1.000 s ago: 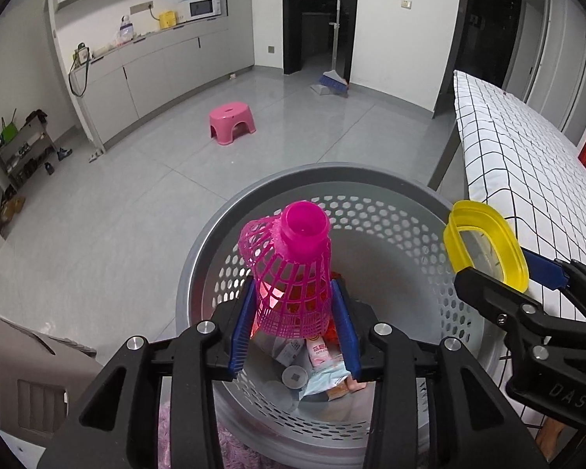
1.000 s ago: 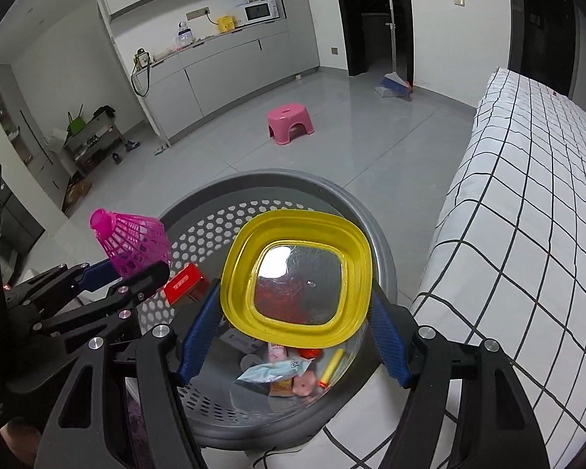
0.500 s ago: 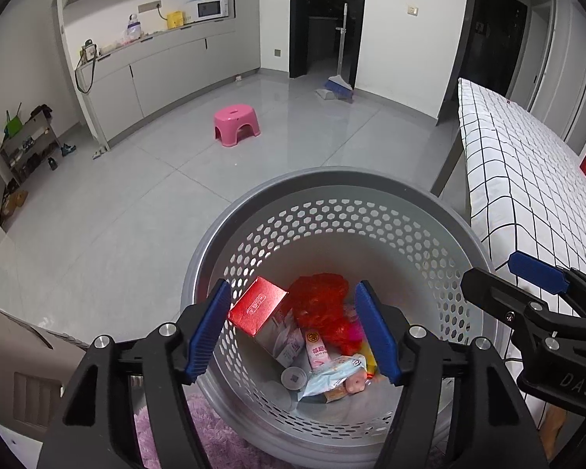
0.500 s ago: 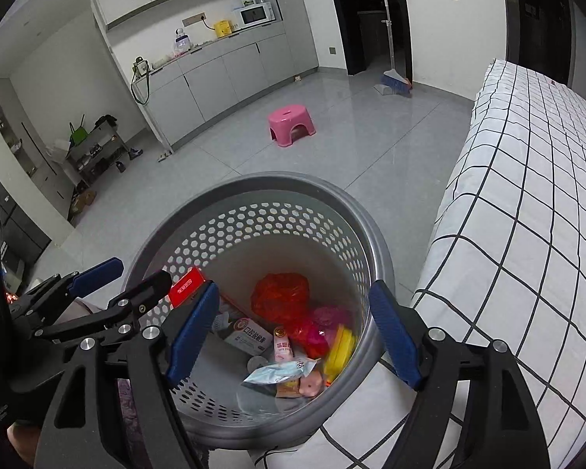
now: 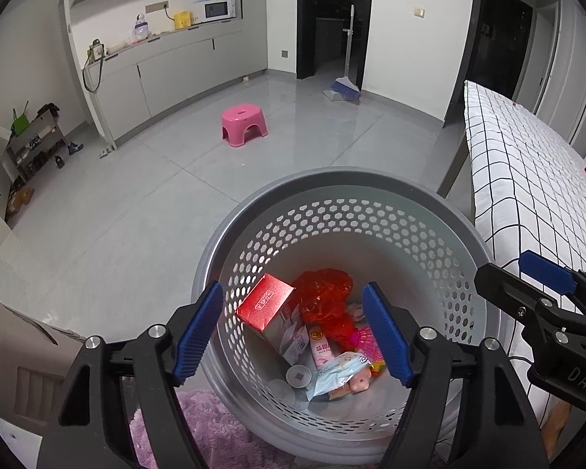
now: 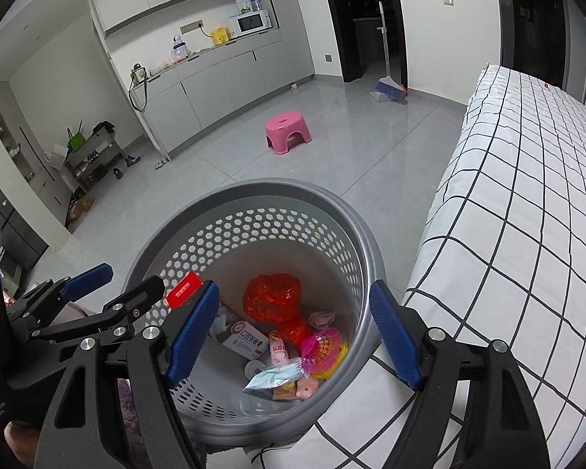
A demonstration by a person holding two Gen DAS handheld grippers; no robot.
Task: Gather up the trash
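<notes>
A grey perforated trash basket (image 5: 343, 183) stands on the floor beside the bed; it also shows in the right wrist view (image 6: 254, 191). Inside lie a red box (image 5: 265, 305), a red plastic bag (image 5: 324, 297), a pink mesh shuttlecock (image 6: 321, 346) on a yellow lid (image 6: 338, 357), and several wrappers. My left gripper (image 5: 293, 330) is open and empty above the basket's near rim. My right gripper (image 6: 293, 332) is open and empty above the basket, to the right of the left one.
A bed with a white checked cover (image 6: 527, 234) runs along the right. A pink stool (image 5: 244, 125) and a broom with dustpan (image 5: 343, 92) stand on the grey floor beyond. A purple fluffy rug (image 5: 215, 430) lies under the basket's near side.
Both grippers have opened. The pink shuttlecock left the left gripper and the yellow lid left the right one; both now lie in the basket.
</notes>
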